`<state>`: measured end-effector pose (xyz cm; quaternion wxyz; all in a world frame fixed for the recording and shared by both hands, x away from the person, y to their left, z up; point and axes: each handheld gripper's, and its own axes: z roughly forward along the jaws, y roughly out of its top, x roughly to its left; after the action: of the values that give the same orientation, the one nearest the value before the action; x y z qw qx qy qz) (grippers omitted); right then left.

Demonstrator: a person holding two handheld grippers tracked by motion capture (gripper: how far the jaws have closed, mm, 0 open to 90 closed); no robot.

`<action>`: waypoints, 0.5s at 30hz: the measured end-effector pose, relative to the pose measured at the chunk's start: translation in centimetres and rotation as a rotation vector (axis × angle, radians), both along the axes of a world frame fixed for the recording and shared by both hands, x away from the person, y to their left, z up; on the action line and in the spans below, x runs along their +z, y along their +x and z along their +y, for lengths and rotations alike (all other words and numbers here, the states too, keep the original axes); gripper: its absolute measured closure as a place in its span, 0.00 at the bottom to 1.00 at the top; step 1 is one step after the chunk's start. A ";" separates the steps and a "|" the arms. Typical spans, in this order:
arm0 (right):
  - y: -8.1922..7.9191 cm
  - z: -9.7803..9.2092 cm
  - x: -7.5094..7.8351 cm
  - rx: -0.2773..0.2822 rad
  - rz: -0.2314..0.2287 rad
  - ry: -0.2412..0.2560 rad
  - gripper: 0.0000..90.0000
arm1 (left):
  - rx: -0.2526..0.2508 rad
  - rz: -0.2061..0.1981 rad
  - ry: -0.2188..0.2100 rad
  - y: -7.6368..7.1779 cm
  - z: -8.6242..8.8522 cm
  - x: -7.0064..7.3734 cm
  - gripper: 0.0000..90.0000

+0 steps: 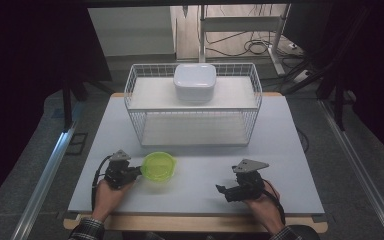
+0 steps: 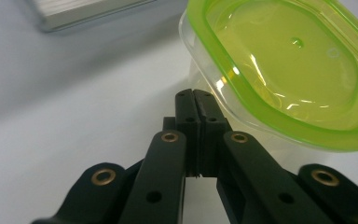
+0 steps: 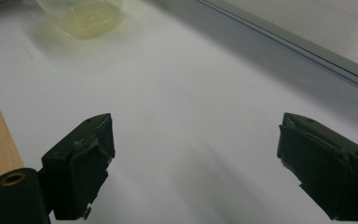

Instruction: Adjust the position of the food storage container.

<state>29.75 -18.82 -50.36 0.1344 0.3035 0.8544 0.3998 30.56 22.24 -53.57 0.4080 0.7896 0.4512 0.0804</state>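
Looks like a lab: dark curtains (image 1: 25, 75) round a lone table (image 1: 280, 130), floor rails (image 1: 42, 185), loose cables (image 1: 252, 47), metal frame (image 1: 202, 30) behind.

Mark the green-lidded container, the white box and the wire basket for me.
green-lidded container (image 1: 158, 166), high view, centre of its lid.
white box (image 1: 195, 80), high view, middle of its top.
wire basket (image 1: 130, 85), high view, left rim.

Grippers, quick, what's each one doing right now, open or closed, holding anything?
Left gripper: closed, jaws pressed together beside the green-lidded container, gripping nothing.
Right gripper: open, jaws wide apart over the table, holding nothing.
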 end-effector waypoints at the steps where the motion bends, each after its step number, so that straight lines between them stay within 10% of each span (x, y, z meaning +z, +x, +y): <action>1: 0.0 0.0 0.0 0.001 0.002 -0.002 0.13 | -0.010 0.000 0.001 0.1 -0.3 -0.1 1.00; 15: 0.1 0.0 0.0 -0.005 0.007 -0.010 0.13 | -0.129 -0.018 0.012 0.5 -5.3 -0.2 0.99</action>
<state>29.81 -18.81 -50.40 0.1338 0.3067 0.8560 0.3942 31.01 16.97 -53.73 0.4115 0.8189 0.3950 0.0638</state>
